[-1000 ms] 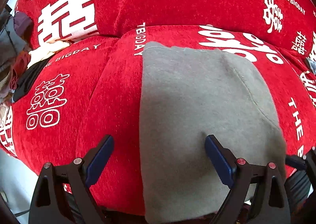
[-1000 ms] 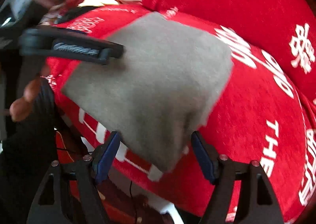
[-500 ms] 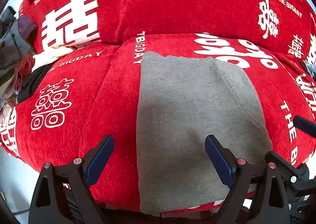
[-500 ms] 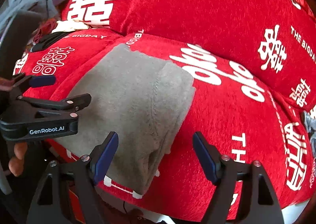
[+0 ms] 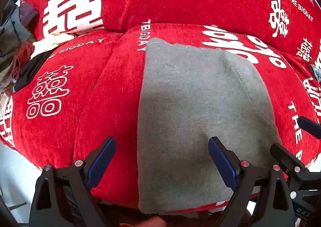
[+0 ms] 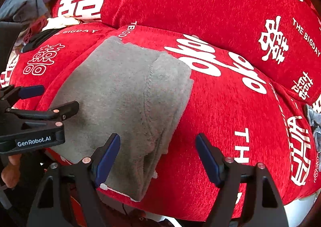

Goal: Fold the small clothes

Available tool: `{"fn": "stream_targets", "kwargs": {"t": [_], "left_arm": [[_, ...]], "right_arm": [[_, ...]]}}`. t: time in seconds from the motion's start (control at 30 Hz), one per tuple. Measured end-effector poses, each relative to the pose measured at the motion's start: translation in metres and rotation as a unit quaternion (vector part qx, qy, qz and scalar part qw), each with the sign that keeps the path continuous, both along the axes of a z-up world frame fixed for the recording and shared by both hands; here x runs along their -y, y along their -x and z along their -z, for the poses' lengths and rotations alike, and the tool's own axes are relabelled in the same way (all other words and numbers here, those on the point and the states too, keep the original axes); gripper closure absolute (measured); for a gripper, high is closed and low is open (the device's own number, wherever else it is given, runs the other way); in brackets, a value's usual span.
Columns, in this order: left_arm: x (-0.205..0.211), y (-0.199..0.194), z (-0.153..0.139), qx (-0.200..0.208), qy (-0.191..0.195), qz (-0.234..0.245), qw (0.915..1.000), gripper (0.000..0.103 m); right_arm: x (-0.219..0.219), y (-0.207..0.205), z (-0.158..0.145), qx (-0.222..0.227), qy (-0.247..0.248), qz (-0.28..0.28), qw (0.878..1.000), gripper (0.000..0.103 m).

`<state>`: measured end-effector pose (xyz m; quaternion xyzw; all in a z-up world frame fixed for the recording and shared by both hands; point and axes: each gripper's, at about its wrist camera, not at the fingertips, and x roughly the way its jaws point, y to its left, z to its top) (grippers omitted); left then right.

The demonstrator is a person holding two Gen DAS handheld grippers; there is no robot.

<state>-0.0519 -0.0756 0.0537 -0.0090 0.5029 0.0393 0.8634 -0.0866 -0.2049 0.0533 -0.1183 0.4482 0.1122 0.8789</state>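
Observation:
A grey folded garment [image 5: 200, 116] lies flat on the red sofa seat [image 5: 100, 96], its front edge hanging over the seat's front. My left gripper [image 5: 160, 144] hovers open over the garment's near left part, nothing pinched. In the right wrist view the same garment [image 6: 124, 96] shows a stitched seam and stacked layers along its right edge. My right gripper [image 6: 157, 140] stands open above that near right edge, pads clear of the cloth. The left gripper [image 6: 54, 98] shows at the left of this view, held by a hand [image 6: 10, 171].
The sofa cover [image 6: 220, 6] is red with white characters and covers the backrest too. A pile of loose clothes [image 6: 30, 2] sits at the seat's far left. A small grey cloth [image 6: 313, 122] lies at the right edge. Pale floor shows below the seat front.
My right gripper has drawn back and up from the garment's near right corner and rolled, so more of the sofa shows. The garment now lies settled. The left gripper has hardly moved.

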Motion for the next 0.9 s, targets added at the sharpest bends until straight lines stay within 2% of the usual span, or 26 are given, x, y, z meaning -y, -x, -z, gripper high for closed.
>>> {"fn": "stream_targets", "kwargs": {"t": [0.9], "left_arm": [[-0.016,-0.010,0.010,-0.012,0.035,-0.001,0.9993,0.009]], "right_arm": [[-0.023,-0.013,0.006,-0.017,0.028,-0.012,0.999,0.023]]}}
